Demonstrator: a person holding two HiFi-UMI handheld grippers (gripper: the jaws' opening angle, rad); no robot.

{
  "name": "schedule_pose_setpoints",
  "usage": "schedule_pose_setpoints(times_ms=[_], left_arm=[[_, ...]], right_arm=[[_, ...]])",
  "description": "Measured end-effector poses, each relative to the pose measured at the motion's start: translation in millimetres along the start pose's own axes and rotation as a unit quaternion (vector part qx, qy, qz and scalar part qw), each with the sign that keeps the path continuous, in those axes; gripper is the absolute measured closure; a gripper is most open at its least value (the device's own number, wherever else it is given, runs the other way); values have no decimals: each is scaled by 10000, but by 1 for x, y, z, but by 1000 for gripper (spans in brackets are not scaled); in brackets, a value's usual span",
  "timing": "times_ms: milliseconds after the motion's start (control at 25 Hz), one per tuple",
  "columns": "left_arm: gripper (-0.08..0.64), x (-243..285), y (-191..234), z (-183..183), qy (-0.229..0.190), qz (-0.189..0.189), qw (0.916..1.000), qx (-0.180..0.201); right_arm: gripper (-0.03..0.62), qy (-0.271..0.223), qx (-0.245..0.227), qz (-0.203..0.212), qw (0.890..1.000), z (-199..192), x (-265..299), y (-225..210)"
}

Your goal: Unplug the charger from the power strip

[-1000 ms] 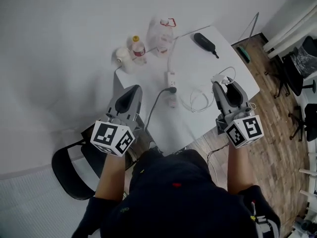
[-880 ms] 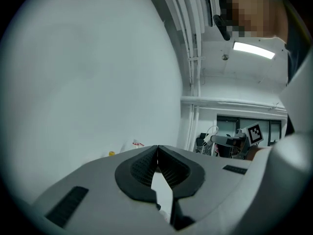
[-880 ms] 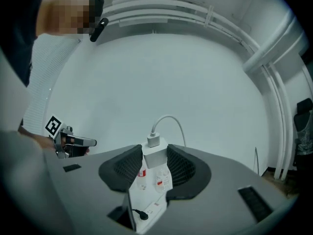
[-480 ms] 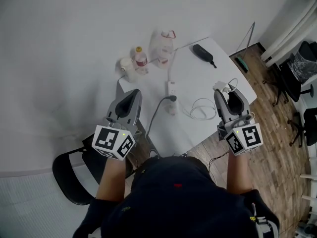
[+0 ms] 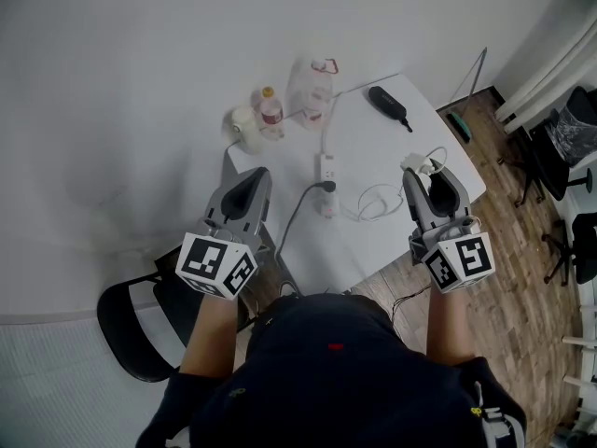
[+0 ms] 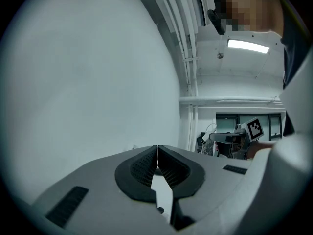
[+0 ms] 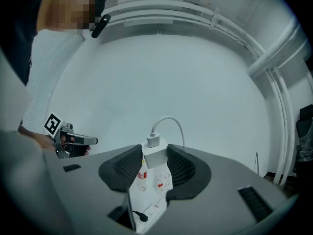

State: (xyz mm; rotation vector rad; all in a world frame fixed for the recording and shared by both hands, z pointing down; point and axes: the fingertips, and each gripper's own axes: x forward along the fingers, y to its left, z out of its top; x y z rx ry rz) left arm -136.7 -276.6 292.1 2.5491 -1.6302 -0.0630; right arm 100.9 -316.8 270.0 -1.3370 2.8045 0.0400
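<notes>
Charger (image 7: 156, 157) sat clamped in your right gripper (image 7: 155, 153), unplugged from the power strip (image 5: 325, 169) at its nine o'clock; setting it down likely remained.

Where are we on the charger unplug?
Done: the charger is out of the power strip, clamped in the jaws of the right gripper. Only a black plug sits in the strip. In hand: the charger, its white cable looping on the table. Left: probably just setting it down. The left gripper is shut and empty.
</notes>
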Motion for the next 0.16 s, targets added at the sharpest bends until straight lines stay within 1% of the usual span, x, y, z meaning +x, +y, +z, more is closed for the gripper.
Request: schedule_pose_setpoints(times_ms=[160], left_arm=[[537, 2, -5, -3, 65, -32, 9999, 104]], right_arm=[[423, 22, -45, 21, 10000, -1, 0, 0]])
